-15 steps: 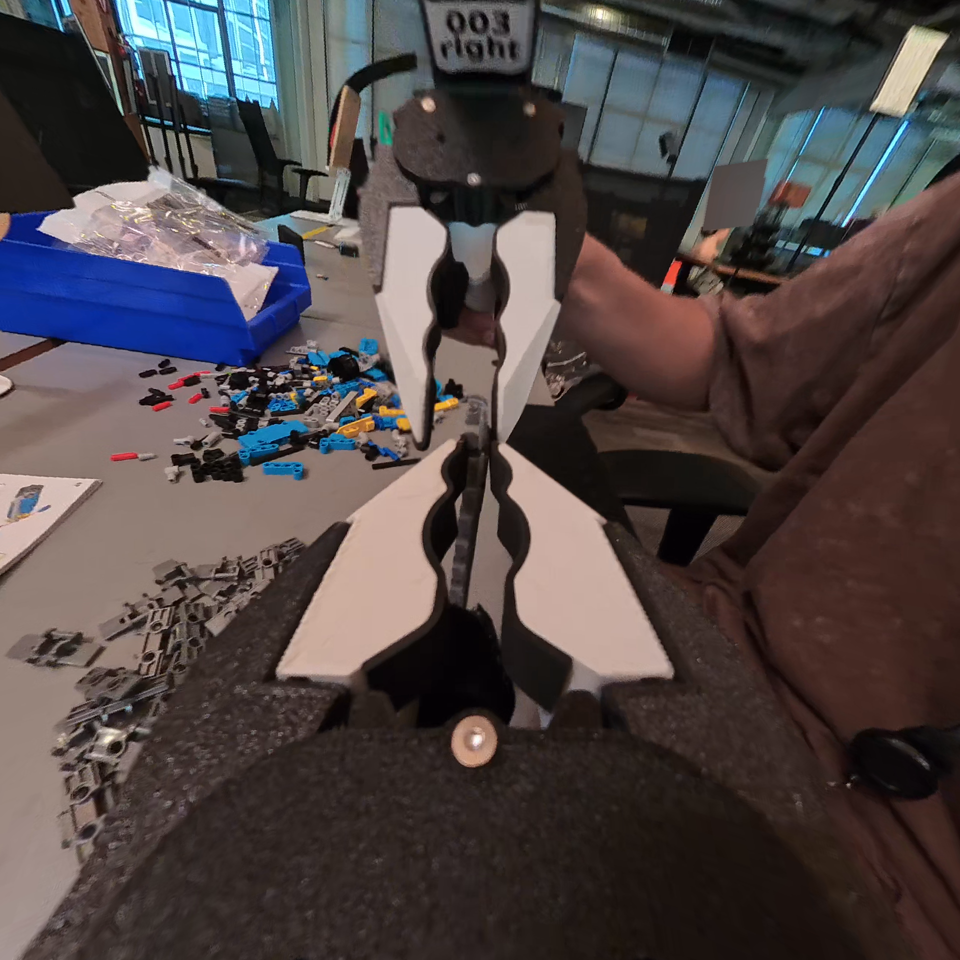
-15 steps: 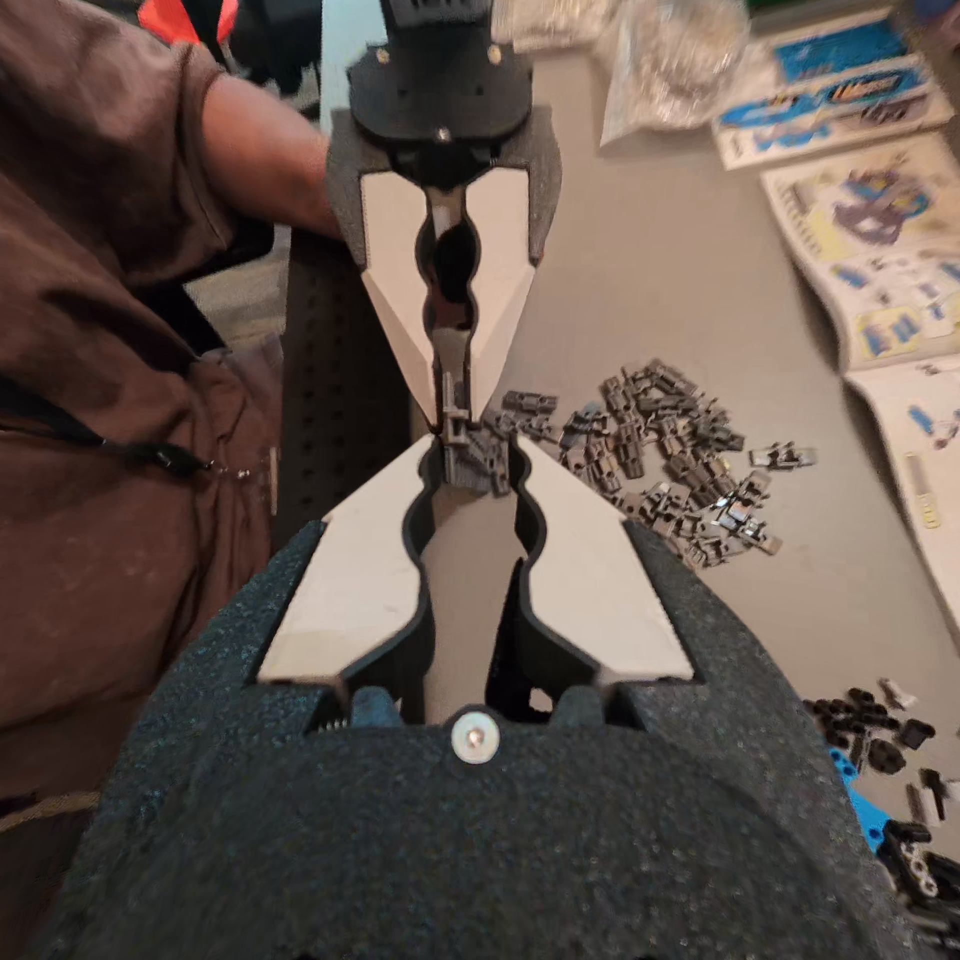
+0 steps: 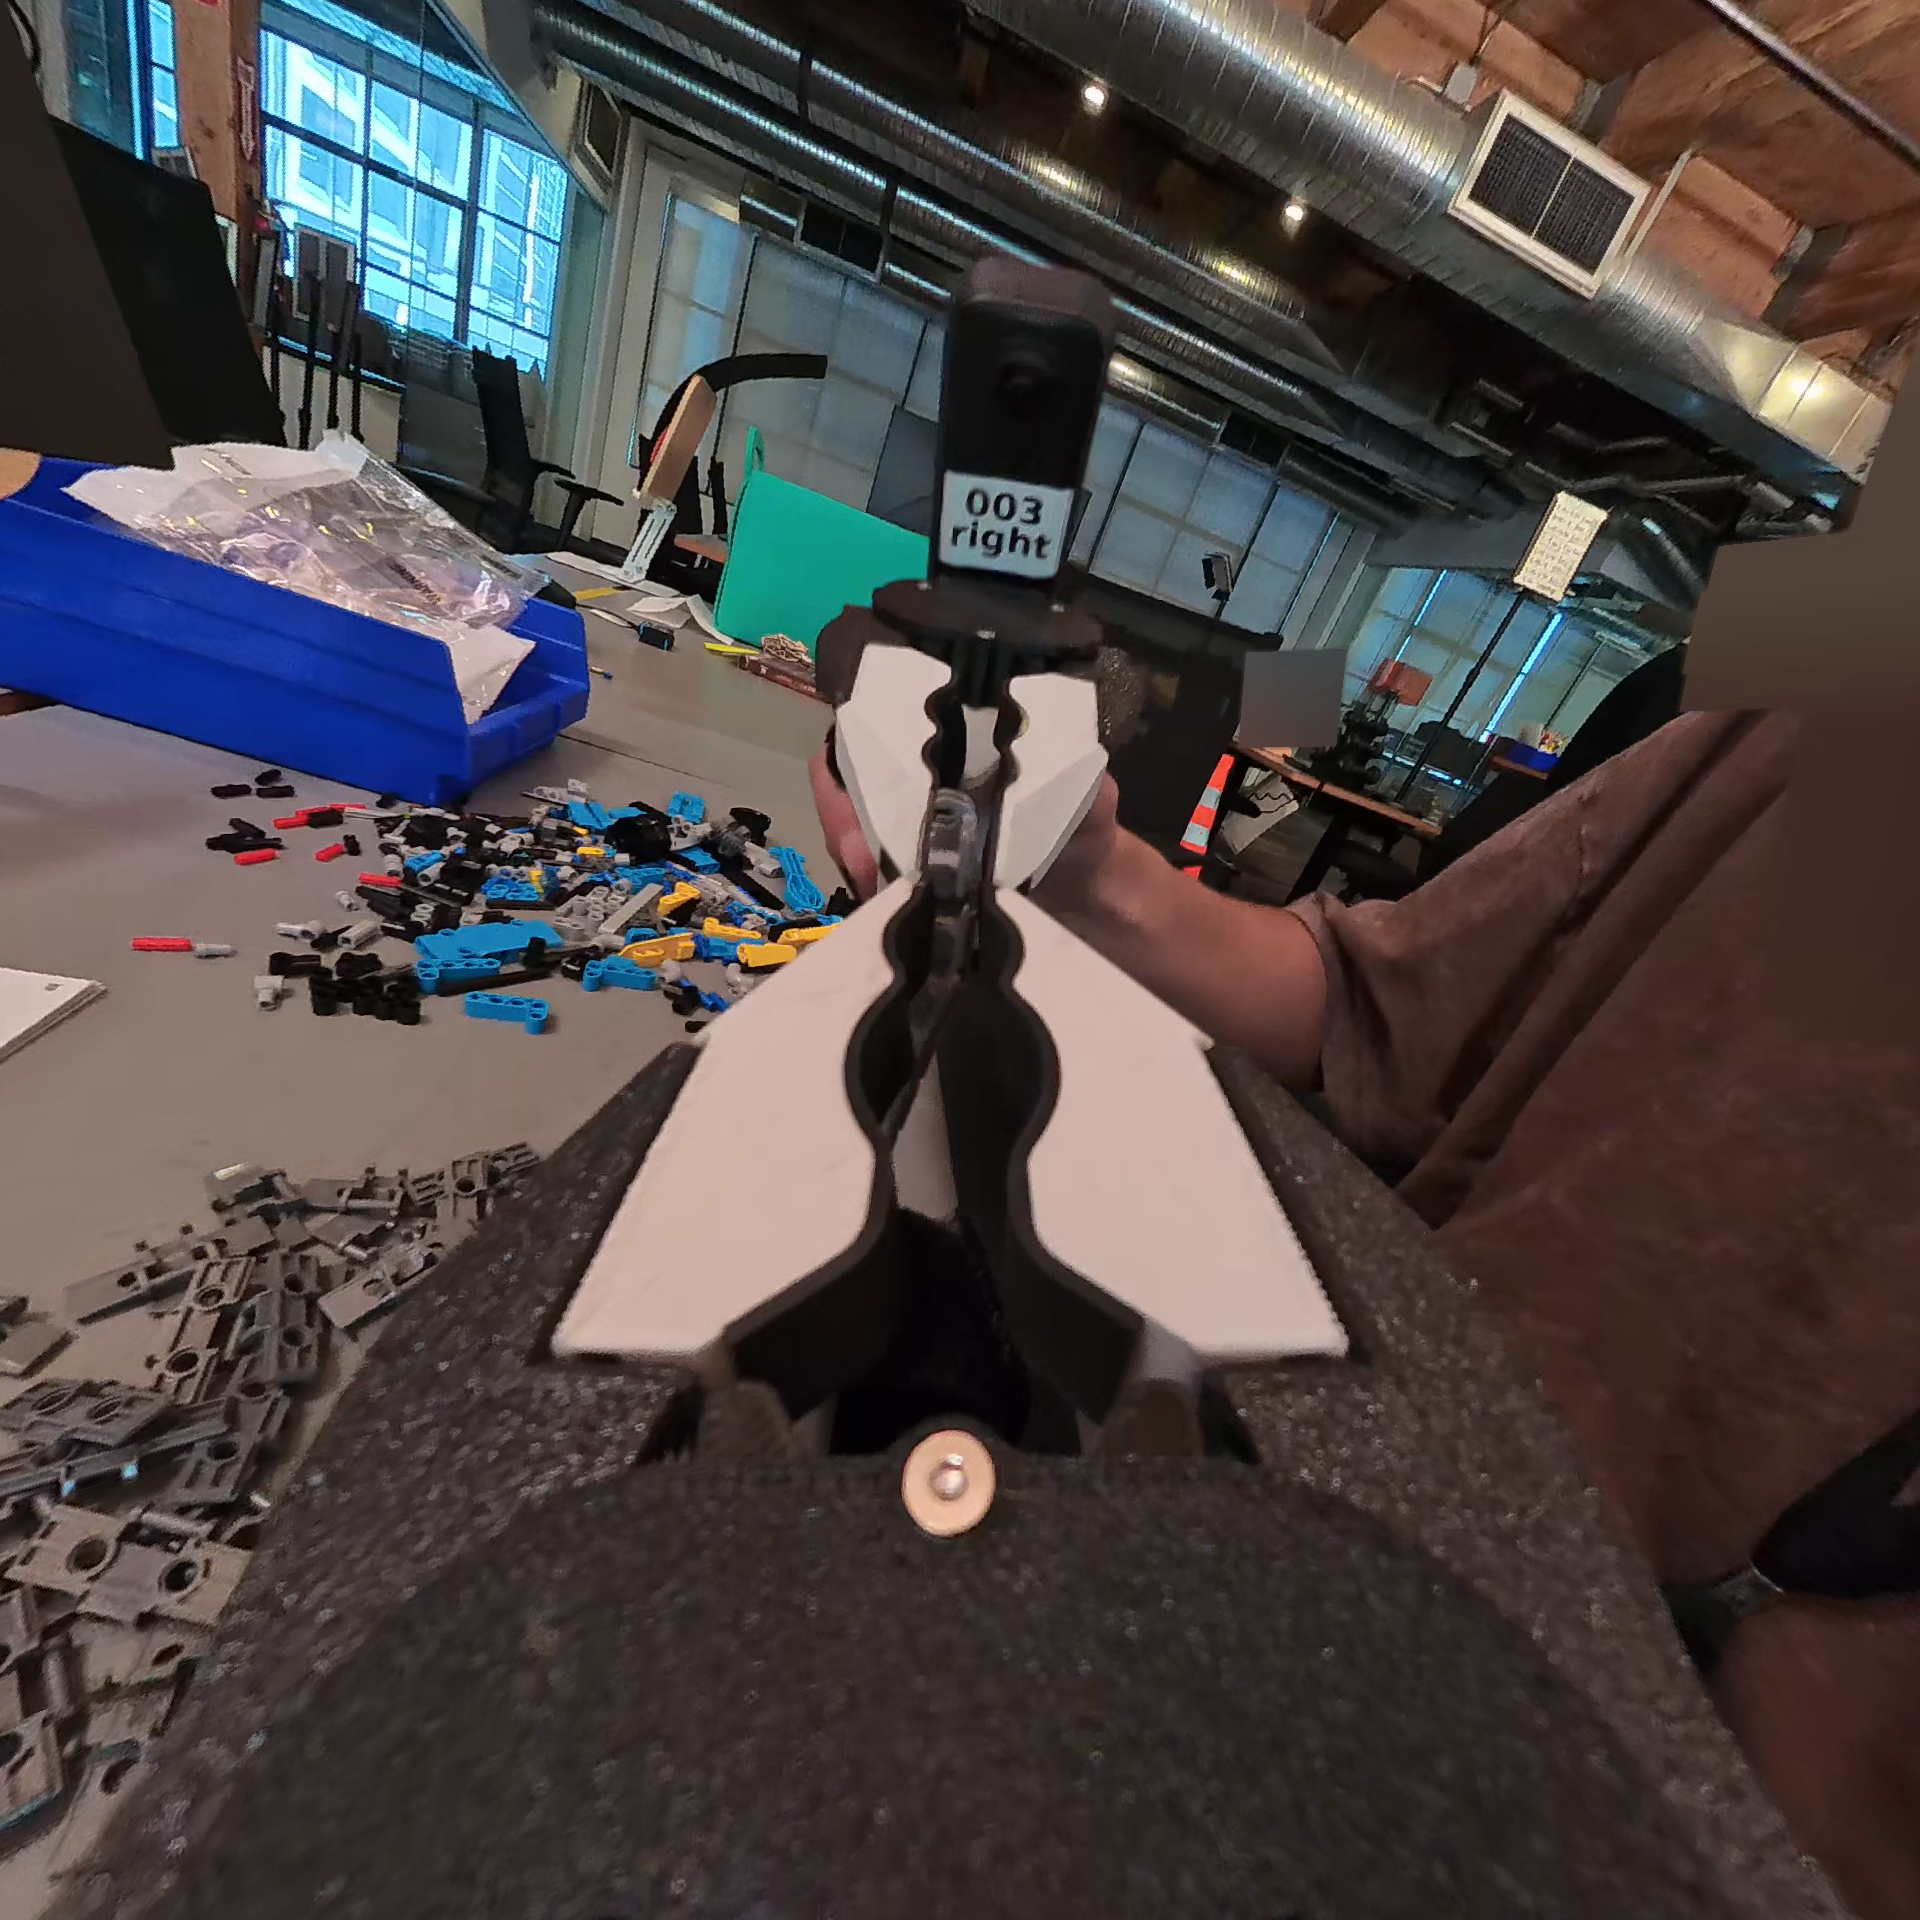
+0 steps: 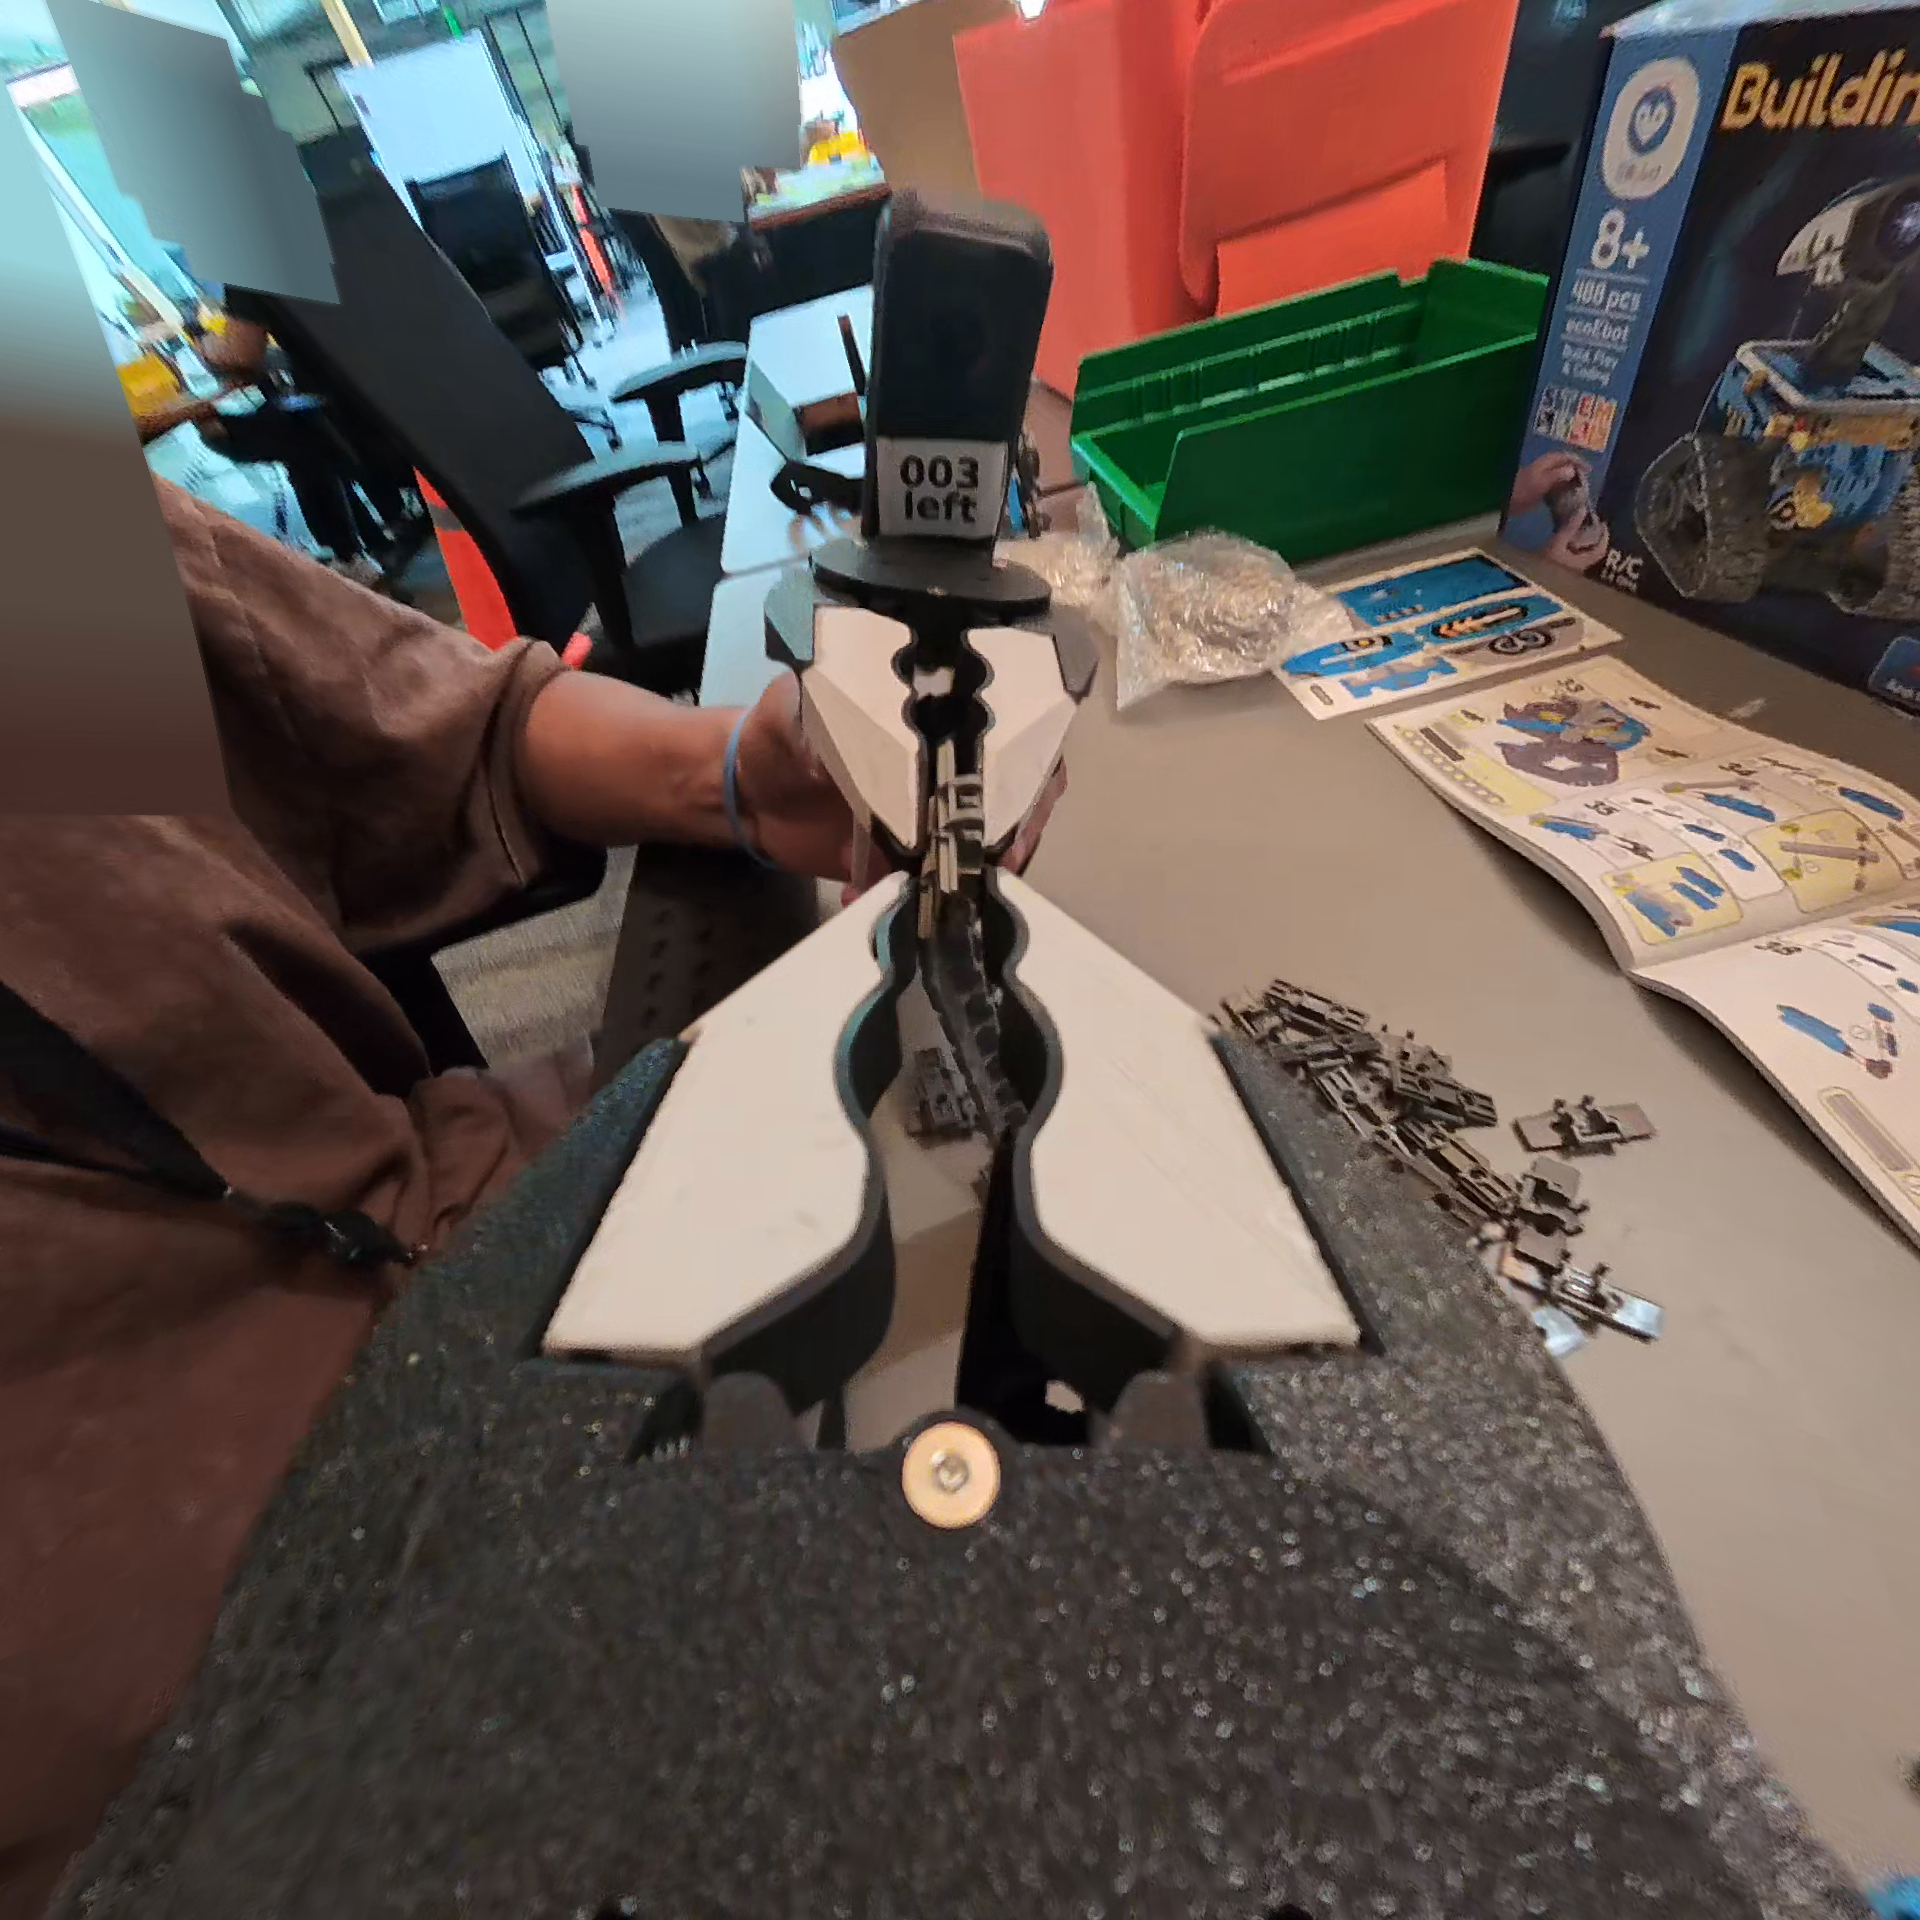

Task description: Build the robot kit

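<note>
Your left gripper (image 3: 940,904) and right gripper (image 4: 940,894) meet tip to tip at twelve o'clock, both pinched on a light, rigid grey track link (image 4: 951,831); grip its flat sides.

A blue bin (image 3: 260,665) holding clear bags (image 3: 312,530) sat at ten o'clock on the counter (image 3: 187,1081), loose coloured bricks (image 3: 540,904) beside it. A green bin (image 4: 1309,416), toy box (image 4: 1745,343) and open booklet (image 4: 1683,831) lay toward two o'clock.
</note>
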